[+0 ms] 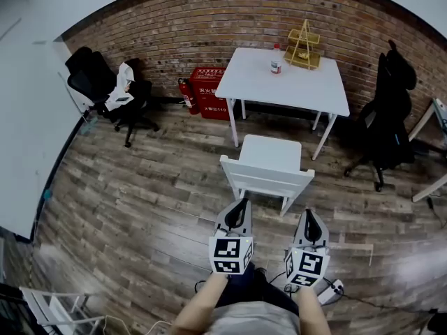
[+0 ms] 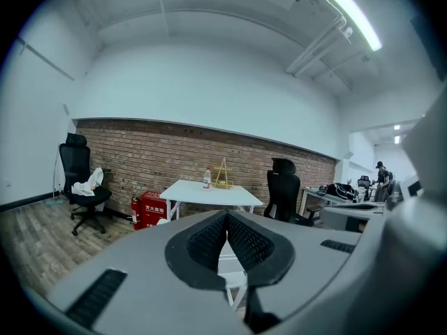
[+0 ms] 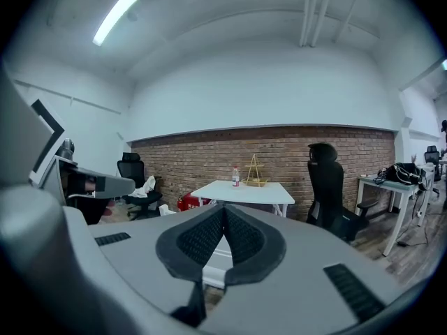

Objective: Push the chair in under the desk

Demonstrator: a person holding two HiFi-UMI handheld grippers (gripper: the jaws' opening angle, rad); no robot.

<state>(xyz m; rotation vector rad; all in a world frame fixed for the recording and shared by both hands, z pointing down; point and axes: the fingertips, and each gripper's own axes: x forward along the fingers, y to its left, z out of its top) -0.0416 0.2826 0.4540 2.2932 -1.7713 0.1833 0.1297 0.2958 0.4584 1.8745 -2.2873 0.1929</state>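
Observation:
A white chair (image 1: 269, 165) stands on the wooden floor just in front of the white desk (image 1: 286, 82), its backrest toward me and its seat short of the desk's front legs. Both grippers hover just behind the backrest, apart from it. My left gripper (image 1: 241, 204) is shut with nothing between its jaws; in its own view the closed tips (image 2: 227, 215) point at the desk (image 2: 209, 192). My right gripper (image 1: 311, 213) is shut and empty too, its tips (image 3: 223, 209) aimed at the desk (image 3: 244, 190) and chair (image 3: 216, 257).
On the desk stand a bottle (image 1: 276, 59) and a yellow wire rack (image 1: 304, 45). A red fire-extinguisher box (image 1: 209, 93) sits left of the desk. Black office chairs stand at the left wall (image 1: 105, 89) and at the right (image 1: 387, 117). Cables lie near my feet (image 1: 335, 292).

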